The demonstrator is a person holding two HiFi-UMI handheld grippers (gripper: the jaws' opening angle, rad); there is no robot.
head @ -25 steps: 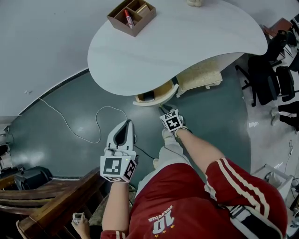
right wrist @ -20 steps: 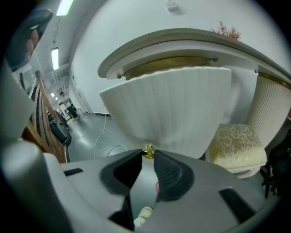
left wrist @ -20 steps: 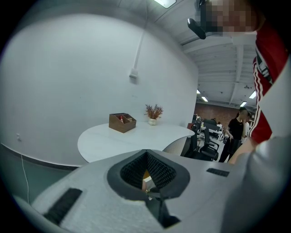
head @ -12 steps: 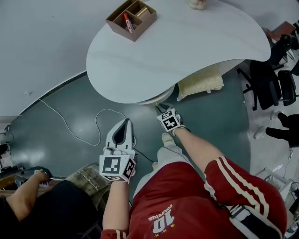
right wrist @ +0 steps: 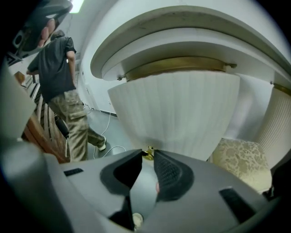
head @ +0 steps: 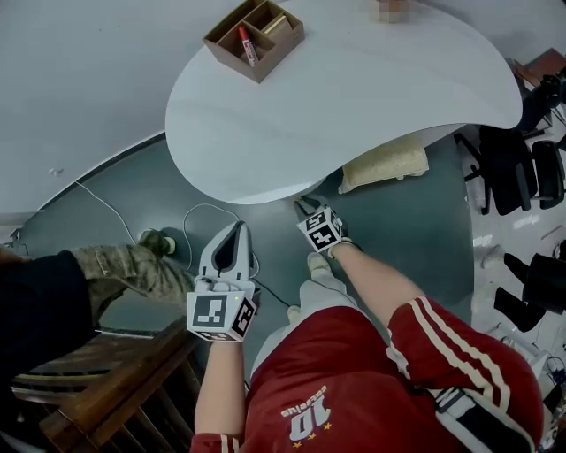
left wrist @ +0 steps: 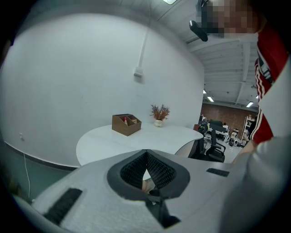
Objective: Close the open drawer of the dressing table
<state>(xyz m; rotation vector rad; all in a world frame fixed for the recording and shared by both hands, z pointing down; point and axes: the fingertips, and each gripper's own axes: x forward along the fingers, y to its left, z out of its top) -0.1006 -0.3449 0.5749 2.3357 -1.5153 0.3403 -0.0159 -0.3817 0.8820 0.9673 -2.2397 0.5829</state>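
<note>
1. Holds the right gripper (head: 303,205) low against the dressing table's drawer (right wrist: 177,109), with its fingers (right wrist: 170,175) nipped on the small gold knob (right wrist: 148,151) at their tips.
2. Finds that drawer, ribbed and white, tucked in under the curved rim of the counter (head: 354,97); hidden beneath that top in the head view.
3. Carries the left gripper (head: 237,228) in the air, well short of the counter, with fingers (left wrist: 158,168) pressed together at the tips and nothing between them.
4. Shows a wooden organiser (head: 254,26) on the counter's far side, with a red pen (head: 247,42) in one compartment.
5. Shows a cream stool (head: 386,164) pushed partly under the counter, just right of the right gripper.
6. Takes in a second person (head: 133,265) in camouflage trousers at the left, on the green floor (head: 407,230), beside a white cable (head: 208,205).
</note>
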